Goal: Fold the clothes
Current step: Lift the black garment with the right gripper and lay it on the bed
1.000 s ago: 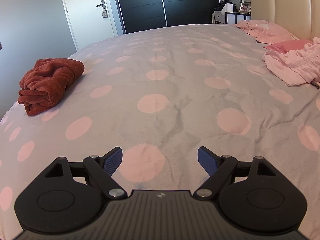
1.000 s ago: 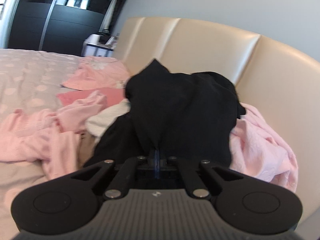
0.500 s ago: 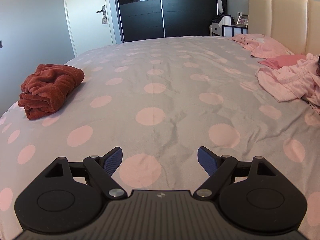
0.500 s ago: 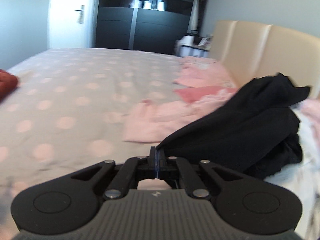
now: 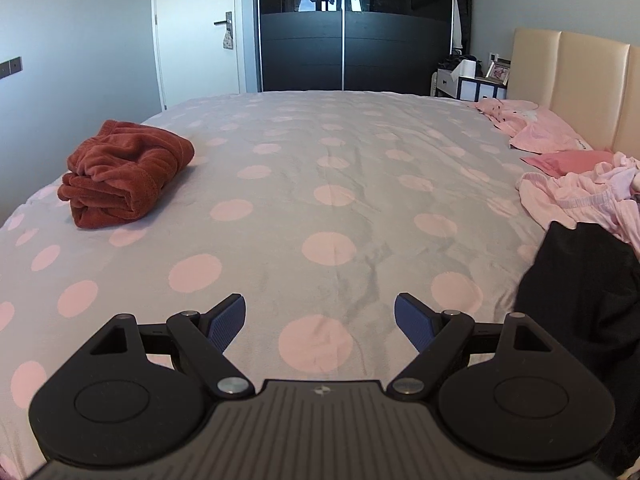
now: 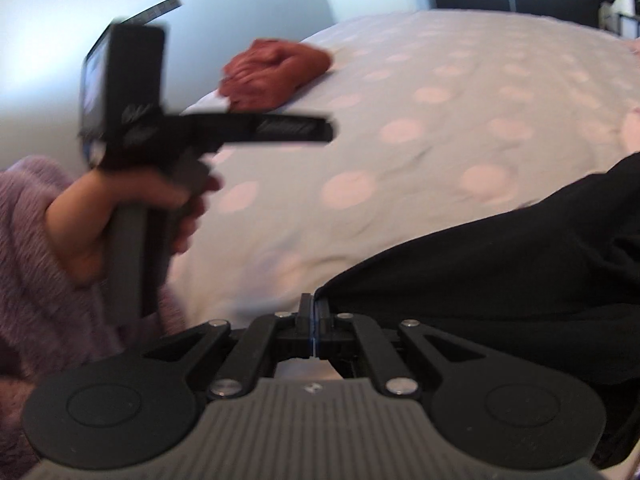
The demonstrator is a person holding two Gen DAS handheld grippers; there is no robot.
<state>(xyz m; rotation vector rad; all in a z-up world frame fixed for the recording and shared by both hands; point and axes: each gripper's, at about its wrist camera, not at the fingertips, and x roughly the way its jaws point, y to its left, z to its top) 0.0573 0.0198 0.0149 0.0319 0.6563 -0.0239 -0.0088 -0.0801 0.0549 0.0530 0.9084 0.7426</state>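
My right gripper (image 6: 313,314) is shut on an edge of a black garment (image 6: 520,264), which trails to the right across the bed. The same black garment (image 5: 584,300) shows at the right edge of the left wrist view. My left gripper (image 5: 320,320) is open and empty, low over the grey bedspread with pink dots (image 5: 320,184). It also shows in the right wrist view (image 6: 320,132), held in a hand at the left. A folded rust-red garment (image 5: 124,172) lies at the bed's far left.
A heap of pink clothes (image 5: 580,196) lies at the right by the beige headboard (image 5: 576,88). More pink items (image 5: 532,128) lie farther back. A black wardrobe (image 5: 352,28), white door (image 5: 196,32) and nightstand (image 5: 468,80) stand beyond the bed.
My right gripper has swung left from the headboard side, dragging the black garment out over the bedspread. The left gripper has tilted up and stayed open.
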